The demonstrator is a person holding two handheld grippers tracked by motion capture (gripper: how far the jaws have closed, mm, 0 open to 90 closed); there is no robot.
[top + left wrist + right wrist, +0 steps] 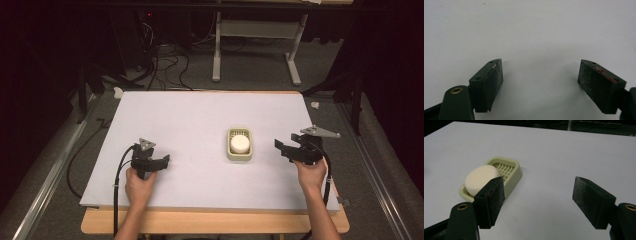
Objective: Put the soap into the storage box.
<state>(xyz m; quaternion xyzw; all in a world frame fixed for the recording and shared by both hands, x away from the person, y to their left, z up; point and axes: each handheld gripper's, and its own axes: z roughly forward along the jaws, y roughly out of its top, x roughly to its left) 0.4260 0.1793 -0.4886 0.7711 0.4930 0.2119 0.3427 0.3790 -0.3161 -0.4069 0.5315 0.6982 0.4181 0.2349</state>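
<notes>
A round white bar of soap (239, 143) lies in a pale green soap dish (230, 151) on the white sheet, a little right of the middle. In the right gripper view the soap (480, 177) and dish (514, 172) sit ahead and to the left, partly behind the left jaw. My right gripper (279, 146) is held to the right of the dish, pointing toward it and apart from it; its jaws (539, 181) stand open with nothing between them. My left gripper (165, 161) rests at the front left, and its jaws (540, 65) are open over bare sheet.
The white sheet (200, 115) covers a wooden table whose bare front edge (210, 222) runs below my hands. Behind the table, cables (165, 60) and a grey metal stand (255, 30) sit on the floor. Metal rails run along both sides.
</notes>
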